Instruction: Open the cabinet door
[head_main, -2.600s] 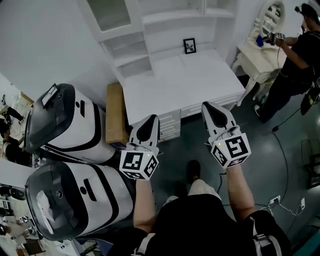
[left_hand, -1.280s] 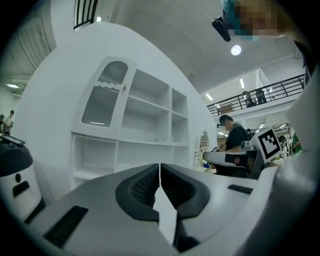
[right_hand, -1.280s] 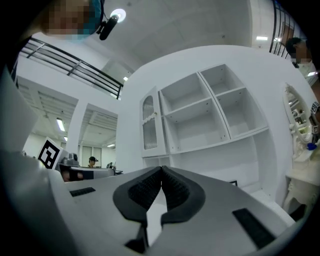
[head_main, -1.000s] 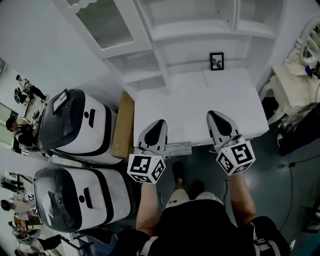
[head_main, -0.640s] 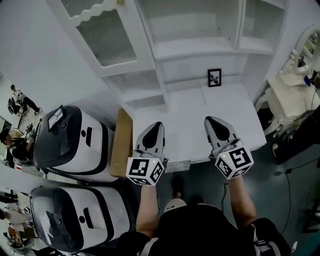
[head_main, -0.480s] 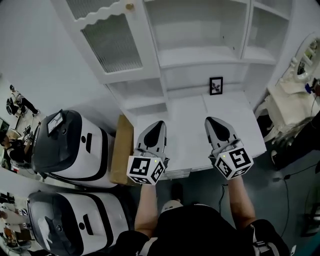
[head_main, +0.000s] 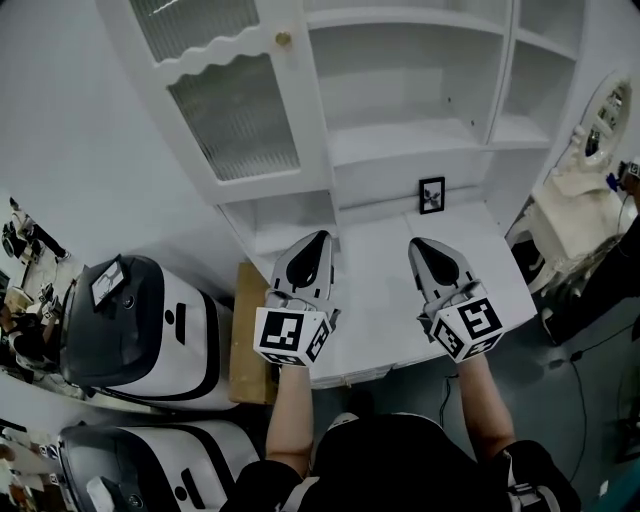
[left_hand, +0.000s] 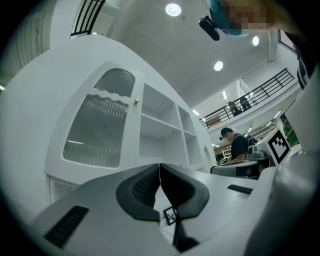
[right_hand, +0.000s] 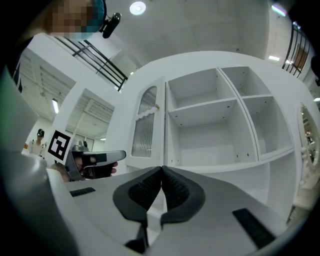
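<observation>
Head view showed the left hand-held gripper (head_main: 319, 239) and the right hand-held gripper (head_main: 416, 244) held side by side over the white surface (head_main: 380, 300), each carrying its marker cube near the wrist. In the left gripper view the ribbed black pads of the left hand-held gripper (left_hand: 159, 172) met tip to tip with nothing between them. The right hand-held gripper (right_hand: 161, 173) was likewise pressed together and empty.

The surface was a smooth, matte white desk top, bare but for a small black-framed picture (head_main: 432, 195) standing upright at its back edge. Above it rose a white hutch of open, square-cornered shelves (head_main: 410, 140). The cabinet door (head_main: 235, 115) stood at the hutch's upper left, well apart from both grippers. It looked closed, with a ribbed glass panel, a scalloped upper edge and a small round brass-coloured knob (head_main: 283, 39) near its right side.

A flat brown board (head_main: 250, 335) sat just beside the desk's left end. Two rounded, glossy white-and-black machines (head_main: 140, 320) stood farther left. A white dressing table with an oval mirror (head_main: 600, 110) stood at the right, on a dark grey floor (head_main: 590, 400).
</observation>
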